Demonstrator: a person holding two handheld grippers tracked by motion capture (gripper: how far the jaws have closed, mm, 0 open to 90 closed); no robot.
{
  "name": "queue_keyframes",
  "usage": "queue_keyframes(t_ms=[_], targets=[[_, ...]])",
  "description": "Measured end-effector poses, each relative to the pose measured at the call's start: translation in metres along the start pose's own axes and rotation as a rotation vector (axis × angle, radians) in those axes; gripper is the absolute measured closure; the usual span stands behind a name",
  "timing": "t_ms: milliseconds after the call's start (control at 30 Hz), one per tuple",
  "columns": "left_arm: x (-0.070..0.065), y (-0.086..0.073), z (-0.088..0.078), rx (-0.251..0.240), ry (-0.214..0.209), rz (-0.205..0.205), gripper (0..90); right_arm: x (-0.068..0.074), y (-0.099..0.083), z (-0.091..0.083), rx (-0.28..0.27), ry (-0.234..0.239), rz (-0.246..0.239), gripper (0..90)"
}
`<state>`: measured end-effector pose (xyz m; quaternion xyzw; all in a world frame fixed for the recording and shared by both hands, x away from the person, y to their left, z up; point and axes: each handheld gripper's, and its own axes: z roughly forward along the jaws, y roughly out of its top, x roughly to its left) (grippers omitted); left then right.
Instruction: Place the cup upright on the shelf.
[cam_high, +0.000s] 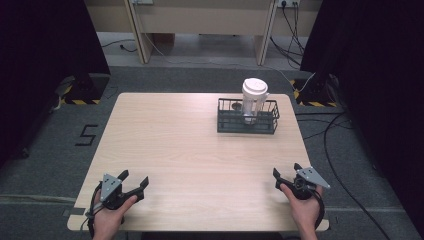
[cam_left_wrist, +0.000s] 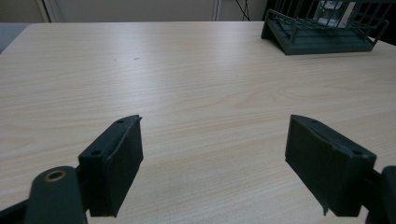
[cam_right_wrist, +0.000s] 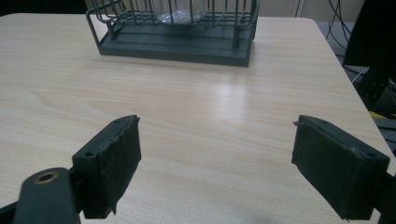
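The bottle (cam_high: 254, 98), clear with a white lid, stands upright inside the dark wire basket (cam_high: 248, 123), well ahead of both your grippers on the far right part of the table (cam_high: 190, 150). From your left gripper (cam_high: 134, 184), the basket sits far forward and off to the right; its jaws are spread wide with only bare wood between them, holding nothing. From your right gripper (cam_high: 286, 172), the basket lies forward and a little to the left; those jaws are also wide apart and empty. Each gripper rests low near the table's near edge, in your left hand (cam_high: 111, 216) and right hand (cam_high: 303, 206), well apart from each other.
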<state>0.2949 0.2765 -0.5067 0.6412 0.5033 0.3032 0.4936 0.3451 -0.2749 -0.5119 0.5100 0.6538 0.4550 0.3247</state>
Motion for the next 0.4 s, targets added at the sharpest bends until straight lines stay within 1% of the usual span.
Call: queue_keyframes(t_ms=[167, 400], targets=[[-0.0001, 0.0000, 0.0001, 0.000, -0.002, 0.002, 18.5, 0.0007, 0.0014, -0.0015, -0.020, -0.002, 0.000, 16.3], [-0.0001, 0.0001, 0.0002, 0.001, -0.002, 0.003, 18.5, 0.0015, 0.0025, -0.0021, -0.018, 0.001, 0.005, 16.2]])
